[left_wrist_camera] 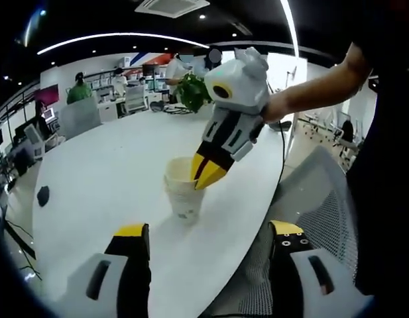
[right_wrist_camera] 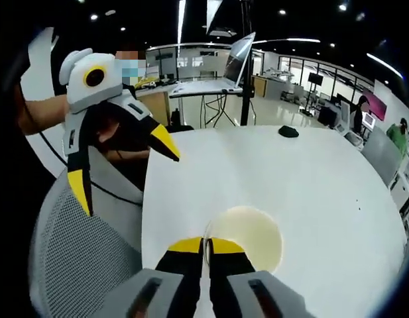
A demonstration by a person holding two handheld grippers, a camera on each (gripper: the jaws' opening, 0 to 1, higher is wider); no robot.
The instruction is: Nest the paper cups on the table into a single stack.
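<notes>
On a white round tabletop (left_wrist_camera: pixel 111 172), the right hand-held gripper (left_wrist_camera: pixel 208 173) pinches the rim of a paper cup stack (left_wrist_camera: pixel 183 192) near the edge; the left hand-held gripper (left_wrist_camera: pixel 211 242) hovers wide open, empty.

Opposed close views, shared cup (left_wrist_camera: pixel 184 192)

Left claw (left_wrist_camera: pixel 207 242): black jaws with yellow tips on grey-white bases, each base with a dark slot. Right claw (right_wrist_camera: pixel 206 246): same pattern; its white housing carries a round yellow-ringed black lens and dark louvred panels. The person wears a dark garment (left_wrist_camera: pixel 390 165).
</notes>
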